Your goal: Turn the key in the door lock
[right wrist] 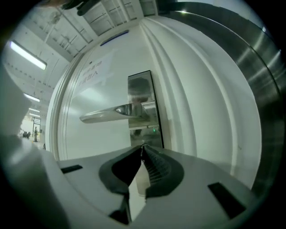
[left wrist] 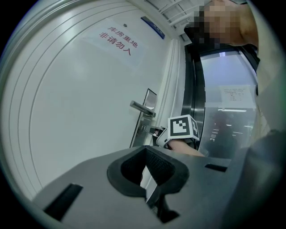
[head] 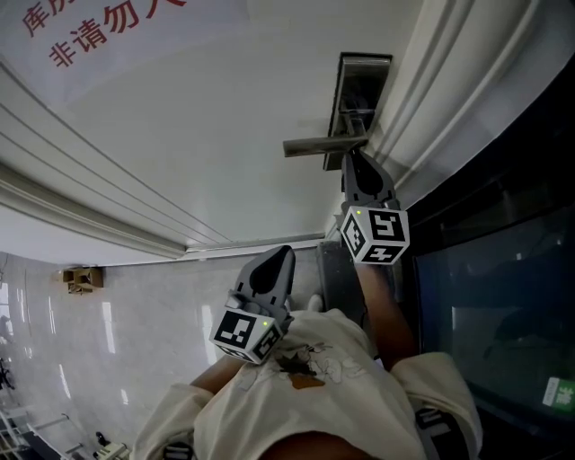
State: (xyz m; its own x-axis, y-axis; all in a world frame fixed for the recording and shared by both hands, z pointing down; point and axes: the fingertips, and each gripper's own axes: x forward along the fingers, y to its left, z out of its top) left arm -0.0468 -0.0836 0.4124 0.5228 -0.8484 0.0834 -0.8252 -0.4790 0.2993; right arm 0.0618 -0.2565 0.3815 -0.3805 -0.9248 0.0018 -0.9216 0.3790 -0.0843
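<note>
A steel lock plate (head: 359, 90) with a lever handle (head: 314, 144) is on the white door (head: 180, 135). My right gripper (head: 352, 154) points level at the plate just below the handle. In the right gripper view its jaws (right wrist: 142, 147) come together at the tips on a small metal key (right wrist: 142, 145) that sits in the lock under the handle (right wrist: 111, 112). The left gripper view shows that gripper (left wrist: 155, 131) at the lock from the side. My left gripper (head: 280, 254) hangs back from the door, lower and to the left, its jaws (left wrist: 145, 150) shut on nothing.
A moulded white door frame (head: 449, 81) runs beside the lock plate, with a dark glass panel (head: 494, 296) to its right. A notice with red print (head: 99, 27) is stuck on the door. The person's body (head: 323, 395) fills the bottom of the head view.
</note>
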